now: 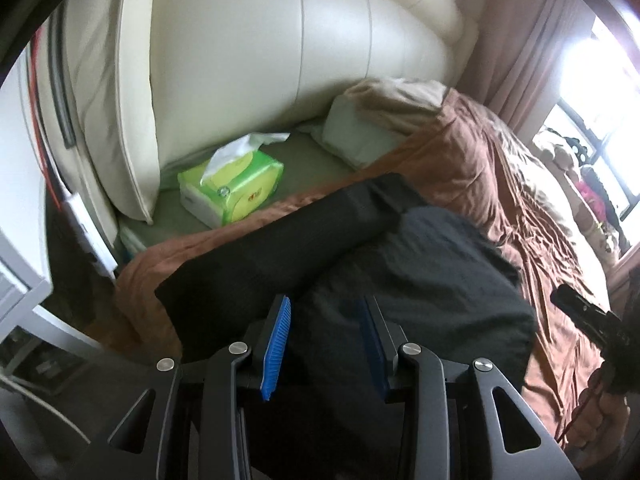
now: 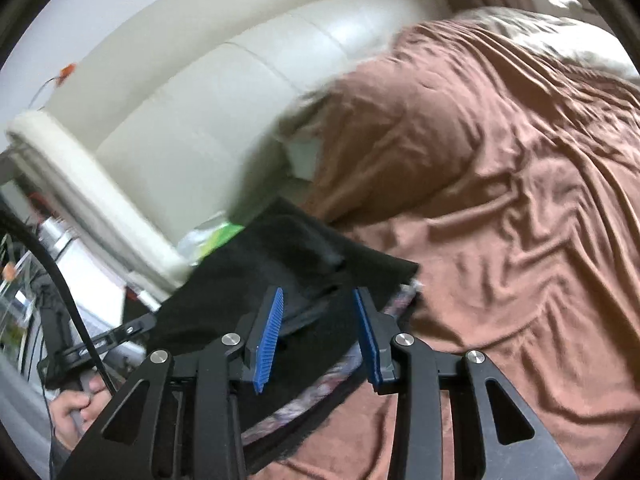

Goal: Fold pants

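Note:
Dark pants (image 1: pixel 360 272) lie on a brown bedspread (image 1: pixel 500 168), folded over into a thick bundle with one leg stretching toward the upper right. My left gripper (image 1: pixel 326 340) hovers just above the near part of the pants, jaws open, blue pads (image 1: pixel 276 344) apart and empty. In the right wrist view the pants (image 2: pixel 280 280) show as a black fold with a patterned waistband edge (image 2: pixel 320 396). My right gripper (image 2: pixel 318 336) is open above that edge, nothing between its pads. The right gripper also shows at the far right of the left wrist view (image 1: pixel 584 316).
A green tissue pack (image 1: pixel 232 188) sits on the mattress by the cream padded headboard (image 1: pixel 260 52). A pale pillow (image 1: pixel 360 132) lies under the bedspread's top edge. Pink curtains (image 1: pixel 520 40) and a window are at the right. The bed's left edge drops to furniture (image 1: pixel 24 280).

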`<action>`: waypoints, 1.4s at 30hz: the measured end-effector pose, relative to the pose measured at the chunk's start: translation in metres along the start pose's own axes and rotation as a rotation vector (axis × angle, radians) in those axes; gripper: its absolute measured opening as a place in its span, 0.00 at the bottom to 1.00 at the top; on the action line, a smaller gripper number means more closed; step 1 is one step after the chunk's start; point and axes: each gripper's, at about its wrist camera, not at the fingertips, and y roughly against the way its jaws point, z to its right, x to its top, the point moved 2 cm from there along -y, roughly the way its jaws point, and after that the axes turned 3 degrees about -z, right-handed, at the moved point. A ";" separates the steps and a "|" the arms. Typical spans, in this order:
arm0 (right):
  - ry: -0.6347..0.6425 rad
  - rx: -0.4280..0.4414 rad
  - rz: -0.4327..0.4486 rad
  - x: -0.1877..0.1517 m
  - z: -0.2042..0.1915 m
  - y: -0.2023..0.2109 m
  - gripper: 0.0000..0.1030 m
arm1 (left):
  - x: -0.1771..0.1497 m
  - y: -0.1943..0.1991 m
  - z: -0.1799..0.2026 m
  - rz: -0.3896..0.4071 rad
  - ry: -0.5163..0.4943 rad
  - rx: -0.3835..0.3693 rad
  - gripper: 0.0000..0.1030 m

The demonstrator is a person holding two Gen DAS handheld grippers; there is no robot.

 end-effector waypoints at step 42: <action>0.360 -0.185 -0.084 -0.050 -0.037 0.073 0.70 | -0.089 0.069 0.053 0.091 0.028 -0.047 0.81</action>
